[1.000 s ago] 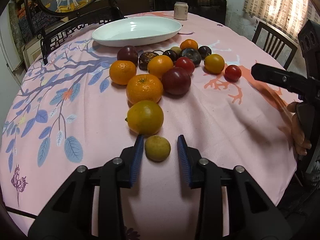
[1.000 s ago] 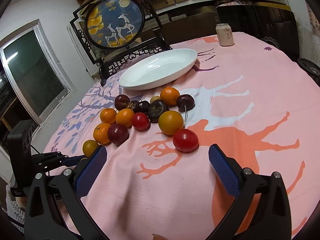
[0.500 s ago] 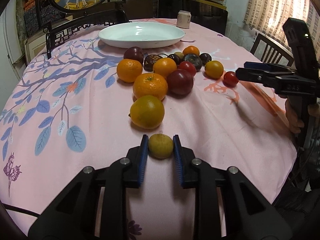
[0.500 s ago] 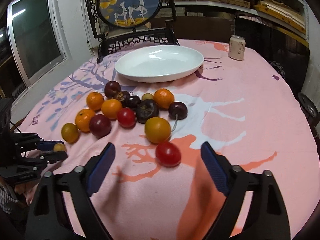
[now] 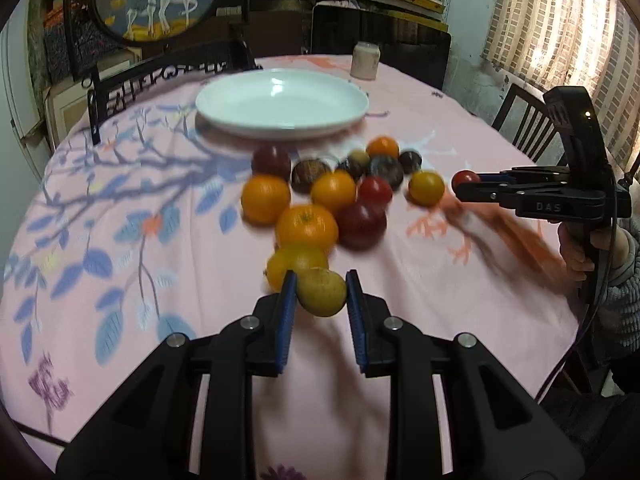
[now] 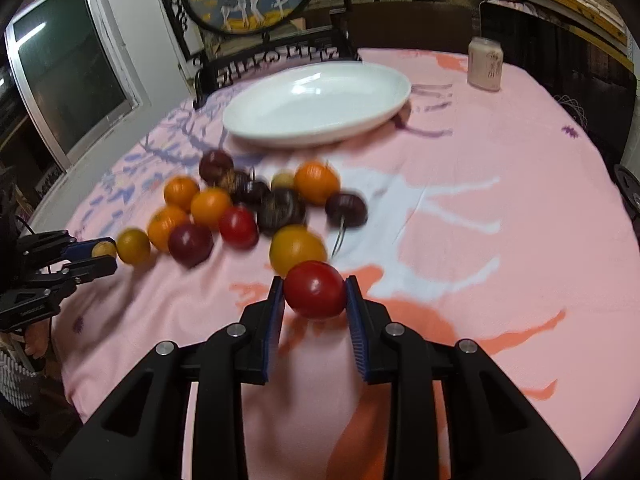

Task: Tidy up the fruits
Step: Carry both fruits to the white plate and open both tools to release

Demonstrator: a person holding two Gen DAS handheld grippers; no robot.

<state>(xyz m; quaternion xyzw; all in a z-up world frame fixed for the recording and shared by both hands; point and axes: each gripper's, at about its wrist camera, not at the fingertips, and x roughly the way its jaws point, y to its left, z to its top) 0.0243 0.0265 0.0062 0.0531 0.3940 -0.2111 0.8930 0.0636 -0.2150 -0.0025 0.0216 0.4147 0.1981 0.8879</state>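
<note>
In the left wrist view, the left tongs (image 5: 321, 290) are pinching a small yellow-green fruit (image 5: 321, 291) between their blue pads, just in front of the fruit cluster (image 5: 332, 196) sitting on the pink counter (image 5: 120, 208). A white dish (image 5: 280, 124) is resting beyond the cluster. At the right, the right tongs (image 5: 466, 184) are holding a red tomato (image 5: 464, 178).

In the right wrist view, the right tongs (image 6: 314, 292) are gripping the red tomato (image 6: 315, 289) near a yellow fruit (image 6: 294, 248). The left tongs (image 6: 100, 254) are clasping the small fruit at the left edge.
</note>
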